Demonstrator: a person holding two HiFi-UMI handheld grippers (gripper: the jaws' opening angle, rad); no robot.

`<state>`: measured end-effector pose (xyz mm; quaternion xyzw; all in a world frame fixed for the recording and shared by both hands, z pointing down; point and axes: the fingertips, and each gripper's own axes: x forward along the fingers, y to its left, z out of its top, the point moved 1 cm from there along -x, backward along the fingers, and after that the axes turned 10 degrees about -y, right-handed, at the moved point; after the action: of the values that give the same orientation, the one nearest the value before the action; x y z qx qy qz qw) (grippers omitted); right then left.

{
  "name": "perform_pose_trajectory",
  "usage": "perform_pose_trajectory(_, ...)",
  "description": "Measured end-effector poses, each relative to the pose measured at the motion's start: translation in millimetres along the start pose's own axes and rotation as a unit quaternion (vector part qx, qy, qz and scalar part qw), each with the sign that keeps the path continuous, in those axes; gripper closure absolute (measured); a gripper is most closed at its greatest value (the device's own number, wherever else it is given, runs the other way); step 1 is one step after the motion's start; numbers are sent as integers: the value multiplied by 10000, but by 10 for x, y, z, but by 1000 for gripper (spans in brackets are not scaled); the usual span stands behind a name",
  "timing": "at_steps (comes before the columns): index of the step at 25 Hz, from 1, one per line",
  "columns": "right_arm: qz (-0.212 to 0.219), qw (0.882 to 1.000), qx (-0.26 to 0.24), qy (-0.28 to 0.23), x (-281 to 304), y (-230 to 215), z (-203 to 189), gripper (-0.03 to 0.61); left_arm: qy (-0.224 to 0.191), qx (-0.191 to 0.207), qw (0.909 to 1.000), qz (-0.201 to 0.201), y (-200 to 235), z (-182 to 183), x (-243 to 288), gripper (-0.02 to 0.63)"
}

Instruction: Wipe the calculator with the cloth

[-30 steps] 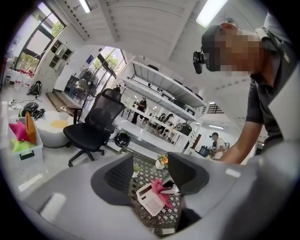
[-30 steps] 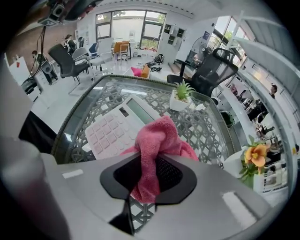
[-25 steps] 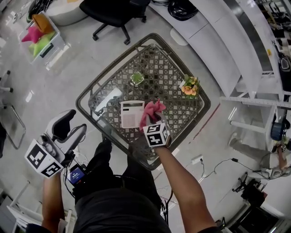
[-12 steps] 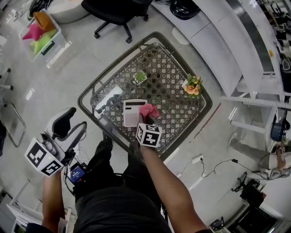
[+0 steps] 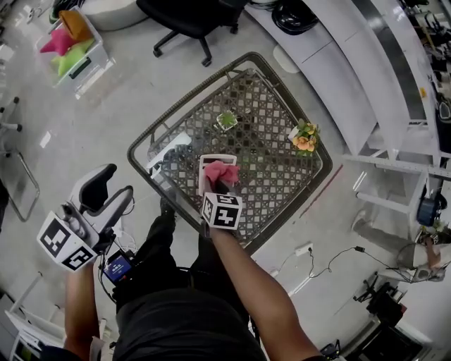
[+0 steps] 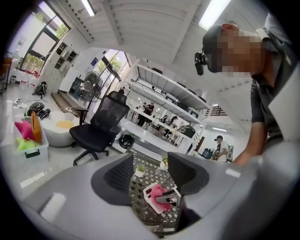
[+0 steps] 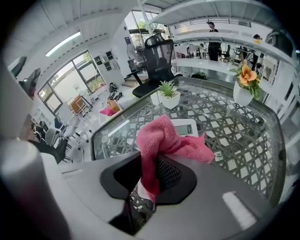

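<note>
The white calculator [image 5: 209, 163] lies near the front left edge of the glass-topped lattice table [image 5: 275, 176]. A pink cloth [image 5: 223, 172] rests bunched on top of it. My right gripper [image 5: 219, 189] is shut on the cloth's near end and points steeply down over the calculator. In the right gripper view the cloth [image 7: 165, 139] runs from between the jaws onto the calculator [image 7: 188, 127], whose display shows. My left gripper [image 5: 109, 198] hangs open and empty off the table's left side; in its own view the left gripper [image 6: 150, 176] frames the calculator [image 6: 151, 196] and cloth [image 6: 158, 192] far off.
A small green plant [image 5: 226, 120] and a pot of orange flowers [image 5: 304, 137] stand farther back on the table. A black office chair [image 5: 198, 17] is beyond the table. A bin of coloured cloths [image 5: 68, 44] sits on the floor at far left. The person's legs meet the table's near corner.
My right gripper has carried the cloth leftward from beside the calculator onto it and rolled at the wrist. The left gripper has stayed nearly in place.
</note>
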<state>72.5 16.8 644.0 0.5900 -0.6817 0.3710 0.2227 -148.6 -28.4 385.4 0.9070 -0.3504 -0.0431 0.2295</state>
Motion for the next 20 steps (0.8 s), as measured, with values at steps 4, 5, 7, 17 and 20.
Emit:
perform_pose_trajectory(4, 271, 9995, -133, 82, 35, 259, -35, 508, -33, -23, 10000, 32, 40, 23, -51, 367)
perform_pose_trajectory(5, 344, 9992, -195, 114, 41, 317, -51, 508, -43, -38, 10000, 39, 48, 27, -61, 367)
perform_pose_trajectory(7, 494, 9978, -392, 195, 50, 414, -90, 508, -64, -70, 9999, 53, 65, 37, -75, 367)
perform_pose_trajectory(17, 1071, 9611, -2481, 575, -36, 324, -391, 508, -84, -80, 9999, 46, 44, 28, -41, 367)
perform_pose_trajectory(20, 1091, 9482, -2913, 639, -76, 201, -413, 509, -65, -81, 9999, 15, 19, 19, -3, 367)
